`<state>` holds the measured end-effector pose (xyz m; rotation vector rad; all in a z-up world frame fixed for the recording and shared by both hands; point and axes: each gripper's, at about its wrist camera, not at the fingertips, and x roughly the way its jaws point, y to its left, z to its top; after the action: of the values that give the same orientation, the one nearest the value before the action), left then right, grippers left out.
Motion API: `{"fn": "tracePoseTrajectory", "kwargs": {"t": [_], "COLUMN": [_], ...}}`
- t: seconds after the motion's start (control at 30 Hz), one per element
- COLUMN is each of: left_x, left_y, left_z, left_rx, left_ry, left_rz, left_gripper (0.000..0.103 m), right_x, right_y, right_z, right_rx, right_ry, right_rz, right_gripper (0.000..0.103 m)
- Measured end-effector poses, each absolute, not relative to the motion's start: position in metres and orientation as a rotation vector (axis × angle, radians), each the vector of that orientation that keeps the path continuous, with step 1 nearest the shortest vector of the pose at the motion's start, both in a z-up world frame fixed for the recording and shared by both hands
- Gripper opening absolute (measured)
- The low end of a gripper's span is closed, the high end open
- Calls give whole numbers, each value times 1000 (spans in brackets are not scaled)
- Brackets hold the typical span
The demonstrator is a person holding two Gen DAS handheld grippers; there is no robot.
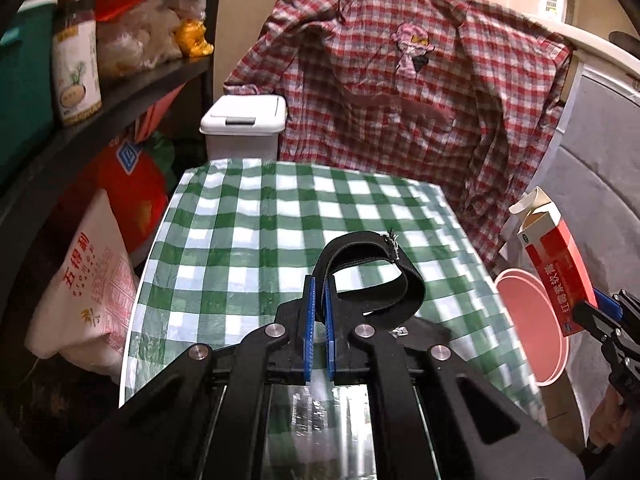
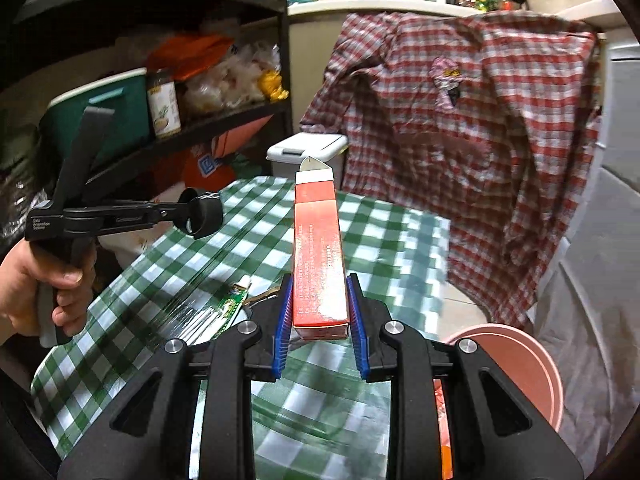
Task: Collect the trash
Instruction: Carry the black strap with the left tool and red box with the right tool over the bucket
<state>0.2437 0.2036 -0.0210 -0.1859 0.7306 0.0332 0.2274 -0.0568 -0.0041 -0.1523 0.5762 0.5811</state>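
Note:
My left gripper (image 1: 320, 300) is shut on a black zipper strap (image 1: 372, 272) that curls above the green checked table (image 1: 248, 216); the strap also shows in the right wrist view (image 2: 202, 212). My right gripper (image 2: 320, 312) is shut on a long red carton (image 2: 318, 248) with an open white end flap, held above the table's right side. The carton also shows in the left wrist view (image 1: 560, 272), over a pink bucket (image 1: 532, 332) standing beside the table. A green wrapper (image 2: 230, 308) lies on the table near my right fingers.
A white lidded bin (image 1: 244, 124) stands behind the table. A red plaid shirt (image 1: 400, 100) hangs behind it. A dark shelf (image 1: 120, 92) with a jar, bags and a teal box is at left. The pink bucket (image 2: 524, 364) sits low at right.

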Motion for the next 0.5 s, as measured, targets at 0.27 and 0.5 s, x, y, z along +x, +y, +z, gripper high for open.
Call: {"fn": "tracePoseTrajectory", "kwargs": {"t": [0.27,0.5], "left_x": [229,222], "left_y": [178,153], "left_z": [4,20], "left_rx": [-185,-162], "left_ry": [684,642], "left_rz": [53,43], "left_gripper": [5,5], "right_x": [220,215], "right_y": [-95,-121], "right_z": [16,31], "right_rx": [-102,-53], "right_ry": [542,510], "right_rz": [523,478], "right_gripper": [26,26]}}
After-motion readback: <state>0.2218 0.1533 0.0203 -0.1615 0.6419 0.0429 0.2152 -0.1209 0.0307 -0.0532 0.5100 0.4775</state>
